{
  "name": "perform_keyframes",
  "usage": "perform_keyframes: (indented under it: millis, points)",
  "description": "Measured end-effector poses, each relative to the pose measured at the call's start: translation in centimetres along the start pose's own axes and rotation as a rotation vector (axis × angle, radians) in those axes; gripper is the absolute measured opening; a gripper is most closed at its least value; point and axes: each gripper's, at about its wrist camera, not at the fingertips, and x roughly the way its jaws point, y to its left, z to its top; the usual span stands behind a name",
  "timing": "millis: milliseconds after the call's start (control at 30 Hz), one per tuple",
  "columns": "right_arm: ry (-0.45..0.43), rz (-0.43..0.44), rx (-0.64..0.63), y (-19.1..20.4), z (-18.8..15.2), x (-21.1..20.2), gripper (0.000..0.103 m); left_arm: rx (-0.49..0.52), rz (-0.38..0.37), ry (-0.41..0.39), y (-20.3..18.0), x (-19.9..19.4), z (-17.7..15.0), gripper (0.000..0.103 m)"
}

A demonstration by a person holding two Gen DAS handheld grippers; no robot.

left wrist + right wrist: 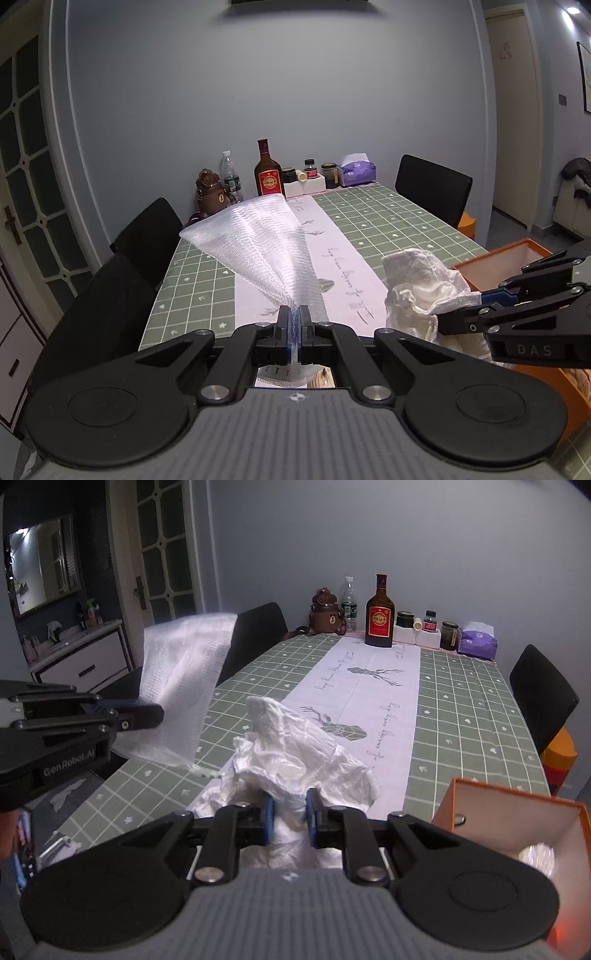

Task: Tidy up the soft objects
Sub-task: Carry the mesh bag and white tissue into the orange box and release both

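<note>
1. My left gripper (294, 325) pinches a sheet of bubble wrap (258, 240), which fans out above the table (388, 221).
2. My right gripper (290, 818) clamps a crumpled white bag (295, 746), held over the runner (369, 686).
3. An orange box (517, 812) sits open just right of it.
4. Bottles (379, 613) line the far edge.

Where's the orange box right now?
The orange box sits at the table's near right corner, low right in the right wrist view, just right of the crumpled white cloth held in the right gripper.
</note>
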Motion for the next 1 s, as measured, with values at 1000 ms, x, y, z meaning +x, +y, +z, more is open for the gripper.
perform_keyframes:
  millis: [1000]
  points:
    - [-0.14,-0.361,0.123,-11.1,-11.0,-14.4,0.017,0.019,-0.514,-0.043,-15.4,-4.1,-1.9,0.002]
